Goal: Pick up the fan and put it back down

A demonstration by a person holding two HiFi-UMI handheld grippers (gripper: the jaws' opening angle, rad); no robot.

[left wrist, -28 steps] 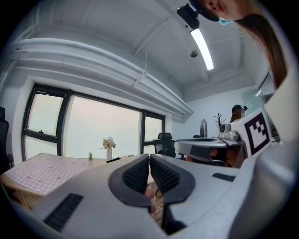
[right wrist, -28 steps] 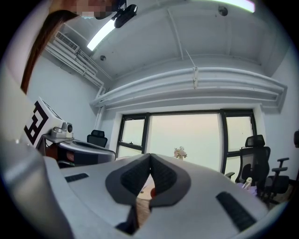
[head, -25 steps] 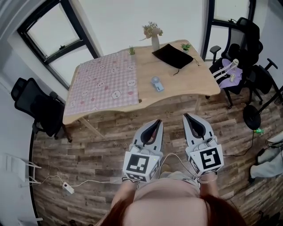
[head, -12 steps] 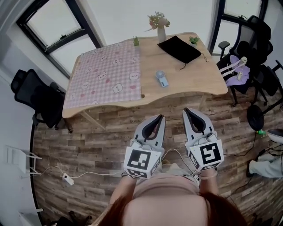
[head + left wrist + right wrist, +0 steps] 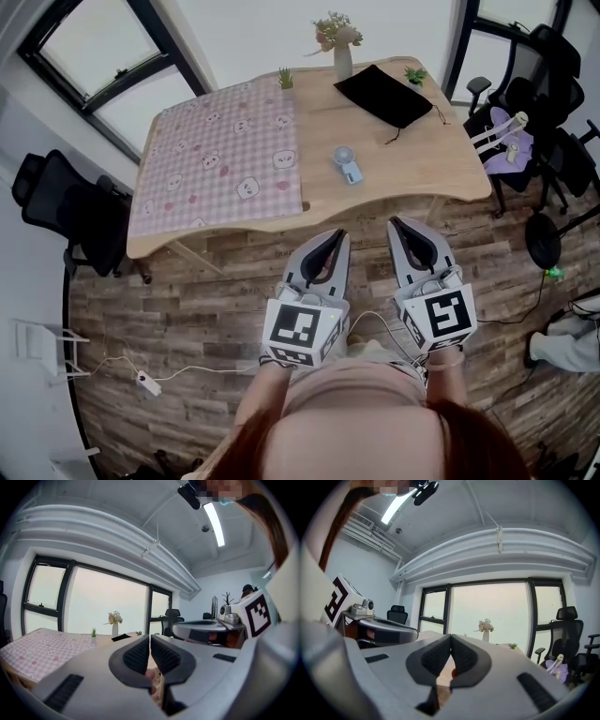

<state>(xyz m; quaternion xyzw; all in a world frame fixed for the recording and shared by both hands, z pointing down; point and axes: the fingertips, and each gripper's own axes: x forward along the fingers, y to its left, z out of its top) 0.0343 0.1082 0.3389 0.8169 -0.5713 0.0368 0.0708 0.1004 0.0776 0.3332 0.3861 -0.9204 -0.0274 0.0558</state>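
**Both tongs closed and empty, short of the table; fan lies on the bare wood**

The light wooden table (image 5: 412, 159) stands under the windows on a wood-plank floor (image 5: 187, 309). The small pale-blue handheld fan (image 5: 347, 165) lies flat on the table's bare wood, just right of the pink checked cloth with cartoon faces (image 5: 220, 155) that covers the table's left half. Towards the table's far edge are a flat black fabric pouch (image 5: 386, 96), a pale vase of dried flowers (image 5: 343, 56) and two tiny green potted plants (image 5: 285, 79).

The left gripper (image 5: 339, 232) and the right gripper (image 5: 394, 223) are held side by side over the floor, in front of the table's near edge, both pointing towards it. Each has its jaws pressed together at the tips with nothing between them. Both are well apart from the fan.

A black office chair (image 5: 66, 211) stands off the table's left end, and more black chairs (image 5: 534, 84) crowd its right end.
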